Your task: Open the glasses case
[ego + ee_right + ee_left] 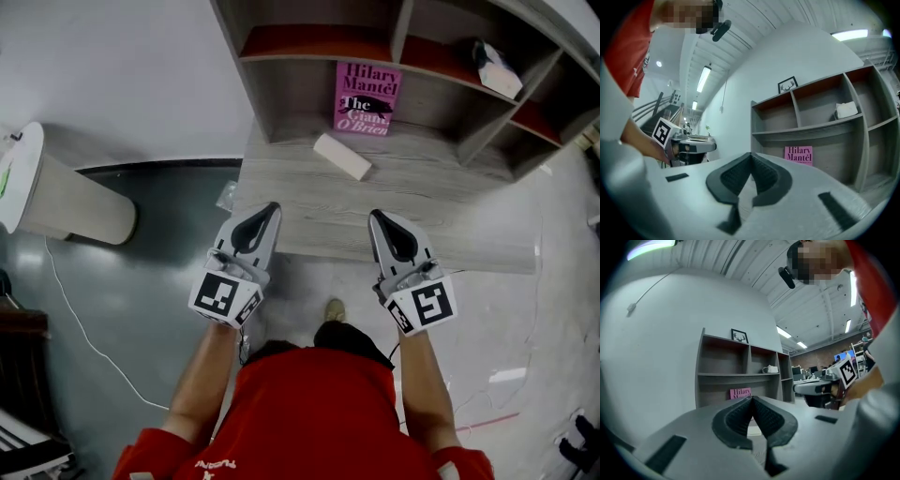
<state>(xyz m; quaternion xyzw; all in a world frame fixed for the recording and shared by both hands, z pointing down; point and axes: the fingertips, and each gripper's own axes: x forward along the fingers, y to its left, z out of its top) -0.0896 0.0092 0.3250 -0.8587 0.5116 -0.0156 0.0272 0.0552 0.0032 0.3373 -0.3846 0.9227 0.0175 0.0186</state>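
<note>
White glasses case (342, 156) slants upper-left to lower-right on desk (450, 216)

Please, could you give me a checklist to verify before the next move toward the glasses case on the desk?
1. Glasses case in view on the desk: ok.
2. Side on which the case opens: cannot tell.
3. Left hand-held gripper empty: ok.
4. Right hand-held gripper empty: ok.
5. Jaws apart for a grasp: not ok, both are shut.
6. Way from both grippers to the case free: ok; the pink book stands behind it.
</note>
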